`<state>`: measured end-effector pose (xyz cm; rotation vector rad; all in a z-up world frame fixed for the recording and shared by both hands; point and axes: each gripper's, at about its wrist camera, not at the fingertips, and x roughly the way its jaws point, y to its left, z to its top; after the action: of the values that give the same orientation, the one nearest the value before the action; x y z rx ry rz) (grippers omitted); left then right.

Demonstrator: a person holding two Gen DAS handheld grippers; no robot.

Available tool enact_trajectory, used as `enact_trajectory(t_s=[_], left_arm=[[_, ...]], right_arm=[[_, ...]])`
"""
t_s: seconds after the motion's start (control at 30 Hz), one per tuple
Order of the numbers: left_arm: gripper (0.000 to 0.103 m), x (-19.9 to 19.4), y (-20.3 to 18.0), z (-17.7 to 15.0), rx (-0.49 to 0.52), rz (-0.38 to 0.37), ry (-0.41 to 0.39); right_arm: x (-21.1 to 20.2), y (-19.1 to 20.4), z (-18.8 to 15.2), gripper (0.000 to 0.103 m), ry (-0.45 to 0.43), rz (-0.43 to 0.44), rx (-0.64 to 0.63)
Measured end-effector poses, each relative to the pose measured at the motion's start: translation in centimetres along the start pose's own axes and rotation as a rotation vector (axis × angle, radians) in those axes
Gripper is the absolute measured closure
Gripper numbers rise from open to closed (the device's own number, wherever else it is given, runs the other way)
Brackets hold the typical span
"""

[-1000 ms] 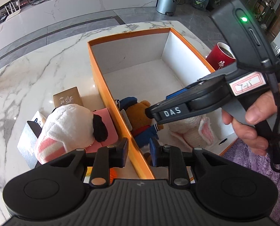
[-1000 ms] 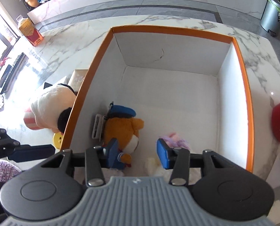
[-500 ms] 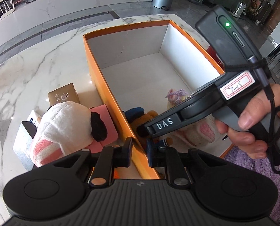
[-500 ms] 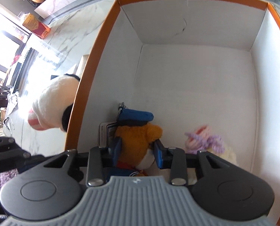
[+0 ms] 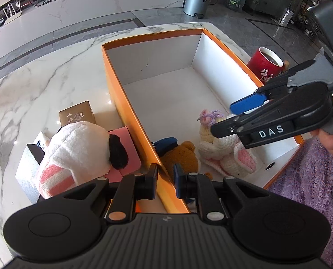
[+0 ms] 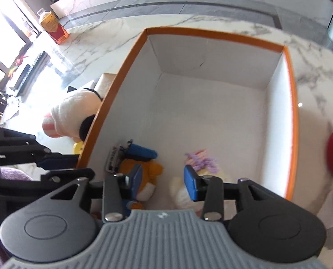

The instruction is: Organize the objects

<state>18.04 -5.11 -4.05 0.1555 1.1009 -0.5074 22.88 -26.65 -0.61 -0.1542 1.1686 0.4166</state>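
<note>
An orange-rimmed white box [image 5: 126,103] stands on the marble table. Inside it at the near end lie a brown bear toy with a blue cap [image 5: 182,154] and a knitted cream bunny with purple hair [image 5: 220,148]. Both show in the right wrist view, the bear [image 6: 144,172] and the bunny [image 6: 202,159]. My left gripper [image 5: 165,176] straddles the box's left wall [image 5: 150,157], jaws a little apart and empty. My right gripper [image 6: 163,182] is open and empty above the two toys. A white plush with a black ear [image 5: 81,152] lies outside the box on the left.
Beside the plush are a pink box [image 5: 126,148], a gold box [image 5: 76,116] and a grey box [image 5: 27,170]. A red cup [image 5: 267,67] stands right of the box. A yellow item [image 6: 78,149] lies by the box's left wall. A red carton [image 6: 54,27] stands far left.
My right gripper was closed around the brown bear half a second ago; now it has opened and lifted back, leaving the bear in the box. The left gripper stays at the wall.
</note>
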Motion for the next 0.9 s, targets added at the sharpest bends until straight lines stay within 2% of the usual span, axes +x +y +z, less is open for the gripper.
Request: enact_trajectory(t_s=[0.1, 0.23, 0.37, 0.47, 0.63, 0.77, 0.9], left_arm=[[0.085, 0.0, 0.1, -0.1, -0.004, -0.002, -0.004], [0.085, 0.0, 0.1, -0.1, -0.007, -0.004, -0.008], [0.085, -0.1, 0.1, -0.2, -0.008, -0.005, -0.011], [0.085, -0.1, 0.2, -0.3, -0.014, -0.010, -0.013], [0.085, -0.2, 0.4, -0.4, -0.023, -0.020, -0.020], [0.085, -0.2, 0.3, -0.4, -0.022, -0.019, -0.022], [0.085, -0.2, 0.3, -0.4, -0.031, -0.023, -0.024]], right_arm=[[0.5, 0.0, -1.2, 0.047, 0.043, -0.090, -0.082], [1.6, 0.6, -2.9, 0.046, 0.087, -0.141, -0.171], [2.7, 0.9, -3.1, 0.040, 0.112, -0.178, -0.192], [3.9, 0.6, -2.7, 0.038, 0.144, -0.169, -0.166], [4.9, -0.5, -2.9, 0.046, 0.179, -0.114, -0.075], [4.5, -0.8, -3.0, 0.050, 0.212, -0.026, -0.036], [4.3, -0.8, -2.8, 0.053, 0.221, -0.005, -0.005]])
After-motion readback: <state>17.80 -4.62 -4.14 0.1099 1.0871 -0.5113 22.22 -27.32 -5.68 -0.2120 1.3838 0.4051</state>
